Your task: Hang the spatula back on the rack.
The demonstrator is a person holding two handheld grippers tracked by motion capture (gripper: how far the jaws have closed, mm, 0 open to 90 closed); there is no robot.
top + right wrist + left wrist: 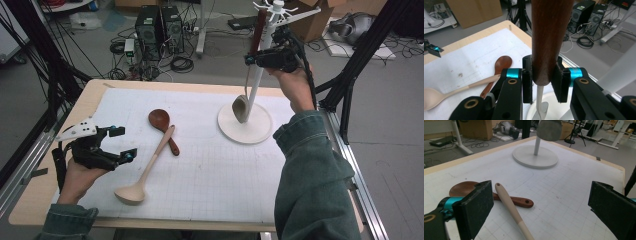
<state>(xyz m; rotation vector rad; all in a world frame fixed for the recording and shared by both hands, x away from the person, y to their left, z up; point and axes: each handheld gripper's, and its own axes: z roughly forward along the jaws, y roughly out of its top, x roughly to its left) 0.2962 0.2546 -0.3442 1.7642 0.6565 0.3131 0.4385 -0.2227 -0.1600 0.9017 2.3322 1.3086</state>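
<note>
The right gripper [255, 59] is raised above the desk's far right part, jaws clamped on the dark wooden handle [549, 37] of a ladle w/ a metal stem and grey bowl [240, 107]. The ladle hangs down from the grip, its bowl just over the round white base [260, 131] of a white hook stand [267, 30], close beside the stand's pole (can't tell if bowl touches base or pole). In the right gripper view the handle sits squarely btwn both black pads, metal stem dropping below.

The left gripper [122, 145] rests near the desk's left edge, jaws wide apart and holding nothing, pointing across the white grid mat [225, 175].

Just right of it lie two more utensils: a dark brown wooden spoon [162, 125], bowl toward the far edge, and a pale wooden ladle [145, 175], bowl toward the near edge. The pale handle crosses over the brown one around mid-mat.
</note>
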